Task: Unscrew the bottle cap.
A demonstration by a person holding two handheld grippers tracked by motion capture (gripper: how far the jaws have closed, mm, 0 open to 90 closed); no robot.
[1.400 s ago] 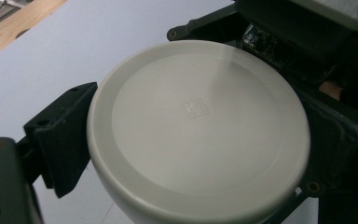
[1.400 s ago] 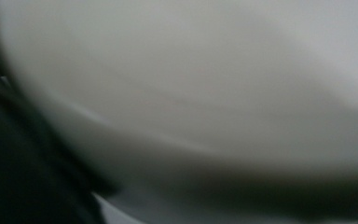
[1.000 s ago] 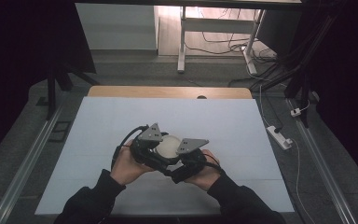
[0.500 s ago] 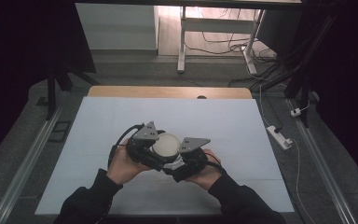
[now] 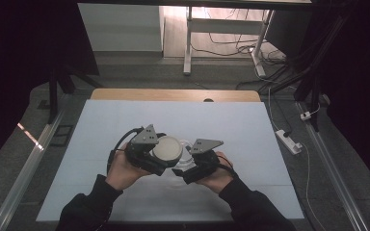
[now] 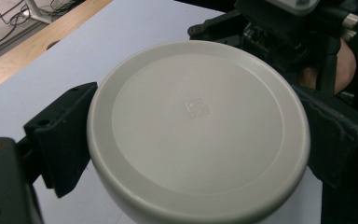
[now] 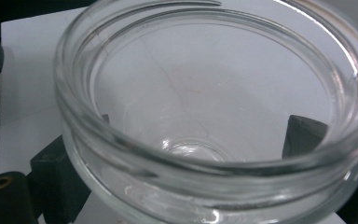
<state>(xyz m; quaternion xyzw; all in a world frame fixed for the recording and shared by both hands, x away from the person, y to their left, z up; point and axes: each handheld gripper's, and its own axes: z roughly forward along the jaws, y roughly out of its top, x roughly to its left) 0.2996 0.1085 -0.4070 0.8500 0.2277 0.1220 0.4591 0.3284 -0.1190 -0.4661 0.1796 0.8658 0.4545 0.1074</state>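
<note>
**Lid and jar held apart, each in its own tool**

The pale blue surface carries the whole job, and both hands work over its near middle. Taking the glass jar as the landmark: it sits between the two hands, mouth open, and the right tool pinches it from the person's side. In the right gripper view the jar's thick rim fills the frame with a black jaw showing on either side of the glass, so the hold seems to be across the body below the threads; that would keep the mouth free and steady.

Just left of the jar, and overlapping its rim in the high view, is the white lid. The left tool clamps it by the edge, a jaw on each side, as the left gripper view shows with the lid flat side toward the camera. Gripping the rim leaves the face and skirt clear, which suits turning it on or off the threads.

Whether the lid touches the jar cannot be told.
</note>
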